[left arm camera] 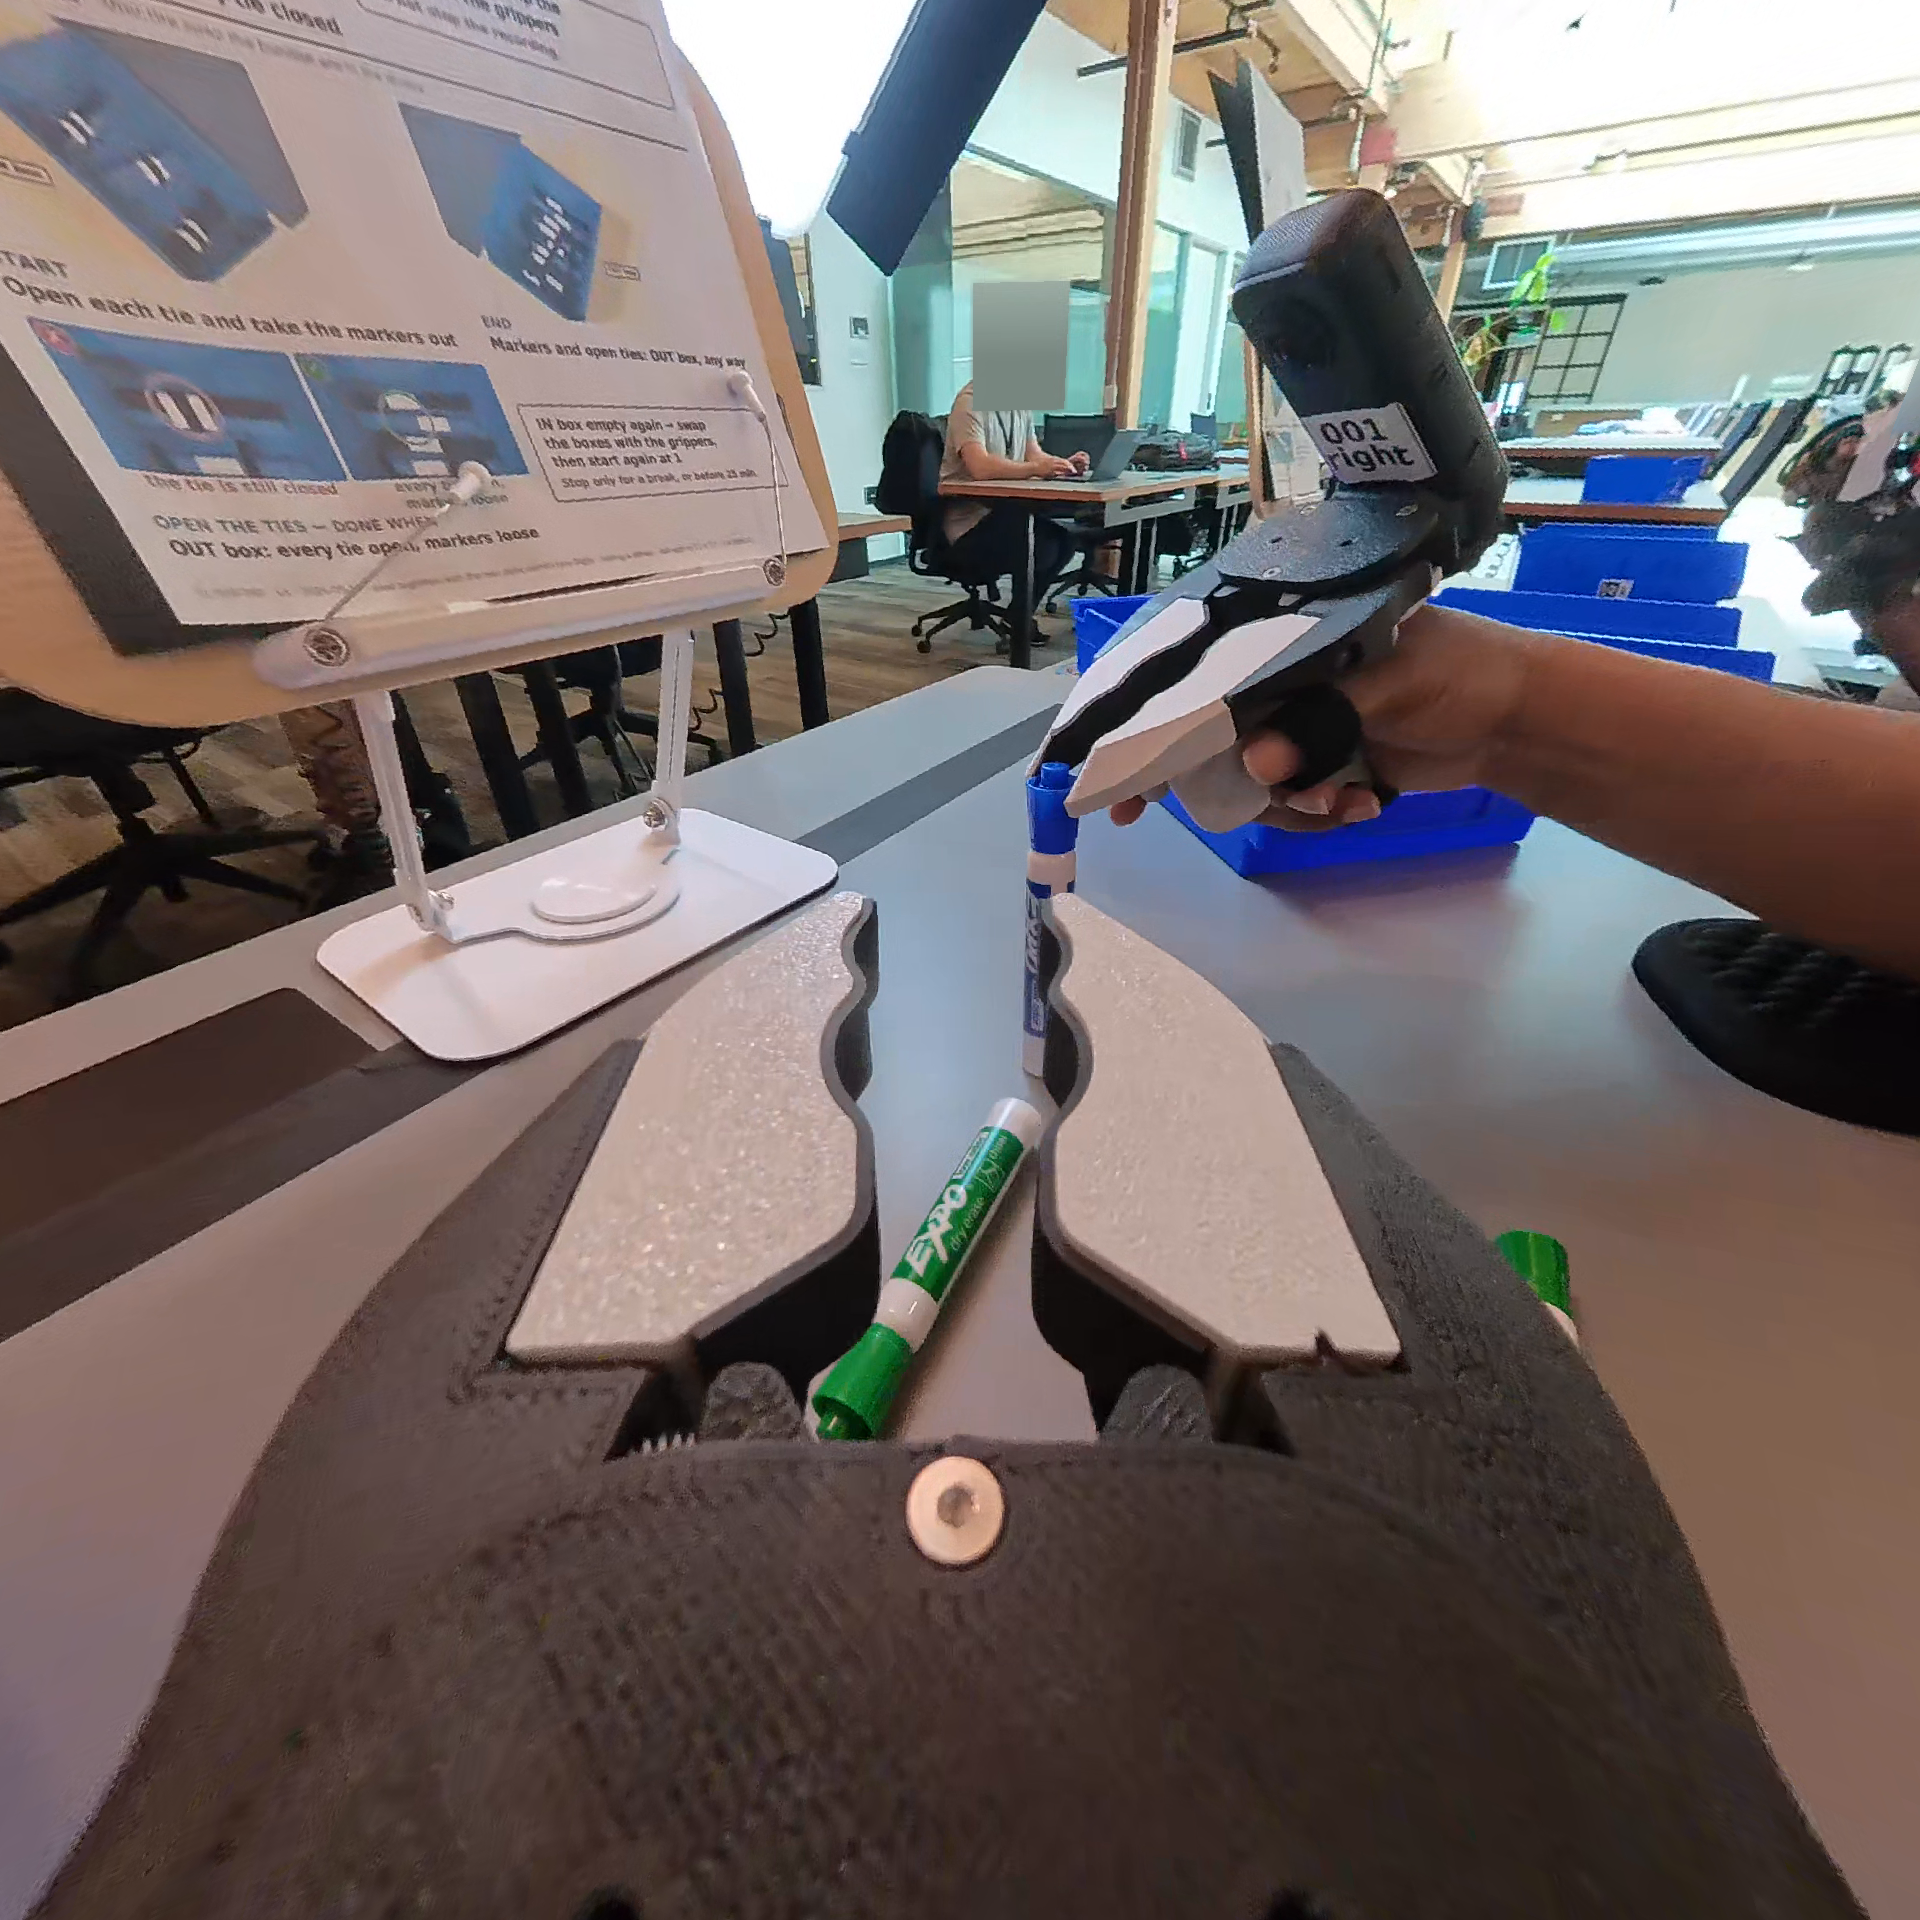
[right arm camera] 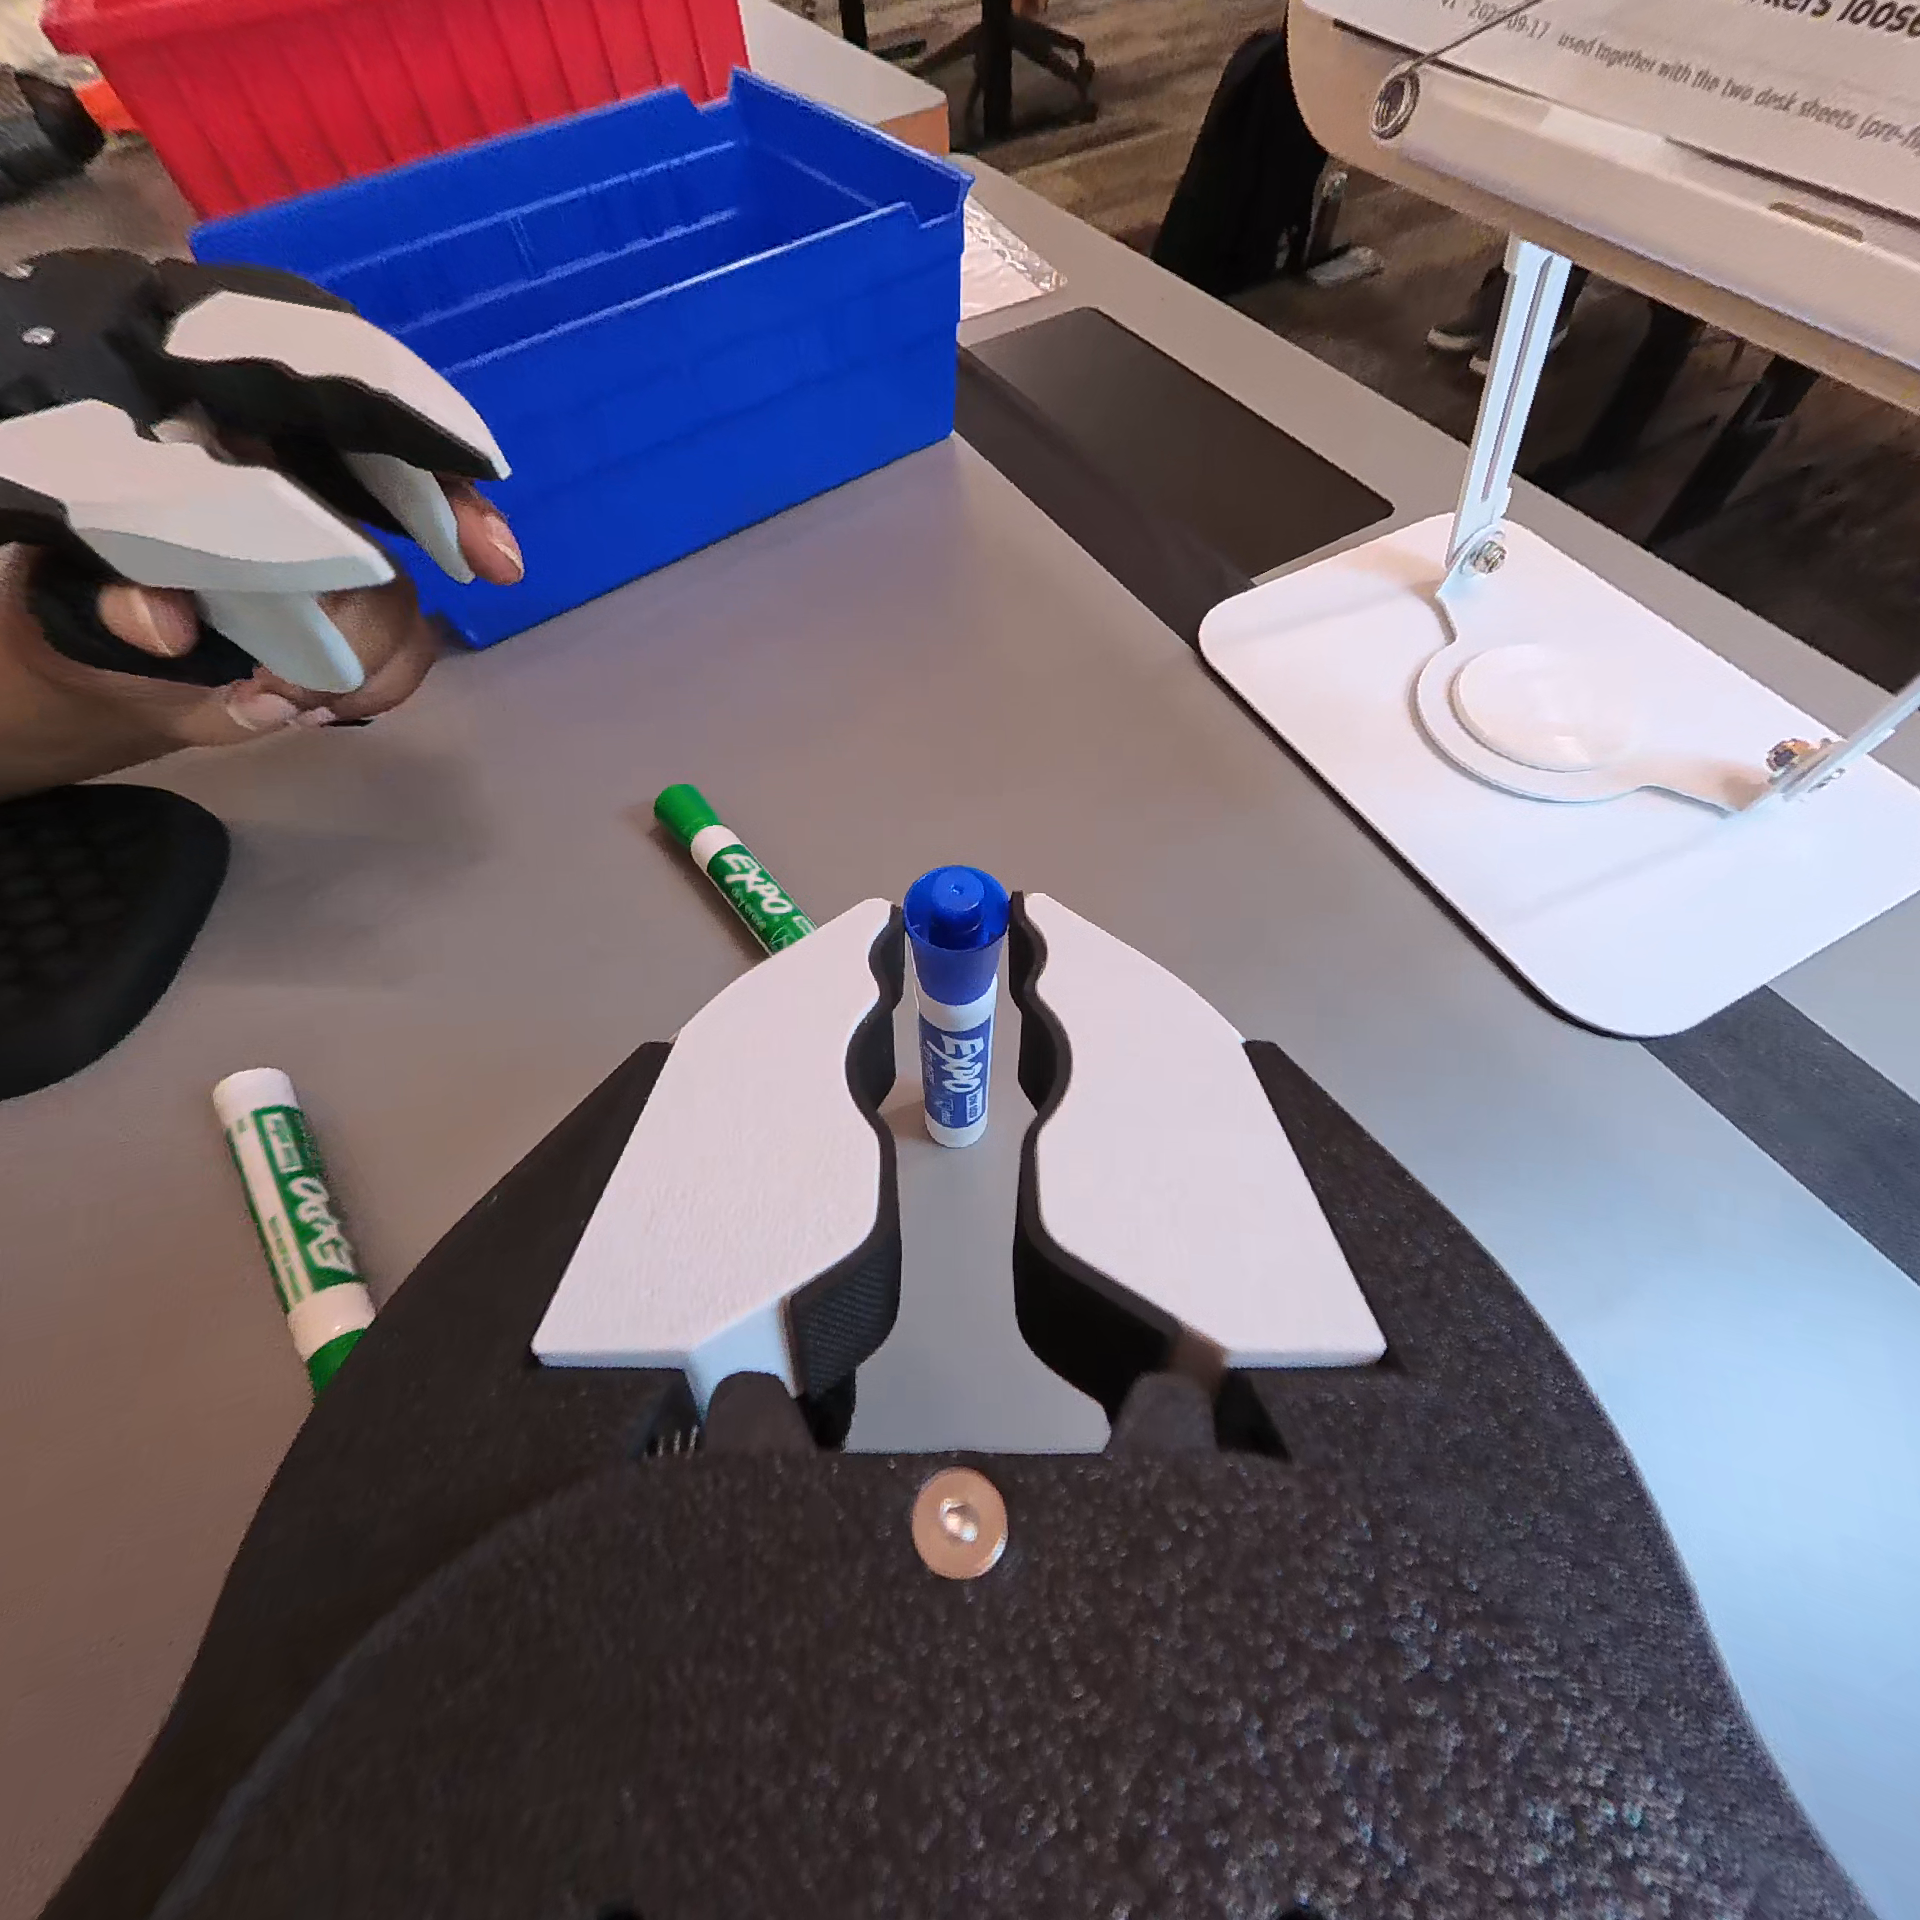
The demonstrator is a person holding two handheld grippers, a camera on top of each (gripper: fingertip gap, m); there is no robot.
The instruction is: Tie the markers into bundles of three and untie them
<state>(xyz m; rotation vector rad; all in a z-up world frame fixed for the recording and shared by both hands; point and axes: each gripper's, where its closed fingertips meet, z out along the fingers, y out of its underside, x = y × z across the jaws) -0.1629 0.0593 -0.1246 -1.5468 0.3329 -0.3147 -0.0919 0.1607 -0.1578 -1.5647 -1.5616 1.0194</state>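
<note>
Blue marker (right arm camera: 953, 1023) stood upright on the worktop (right arm camera: 727, 675) between the right gripper (right arm camera: 954, 920) fingers, clasped at its cap; left gripper (left arm camera: 961, 935) fingers released, farther off.

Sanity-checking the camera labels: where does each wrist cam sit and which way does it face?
Left wrist view: on the left gripper, facing across the table to the document stand; the right gripper and its hand show.
Right wrist view: on the right gripper, looking down at the upright blue marker; the left gripper and its hand show.
Shared: blue marker, two green markers, blue bin, stand.
</note>
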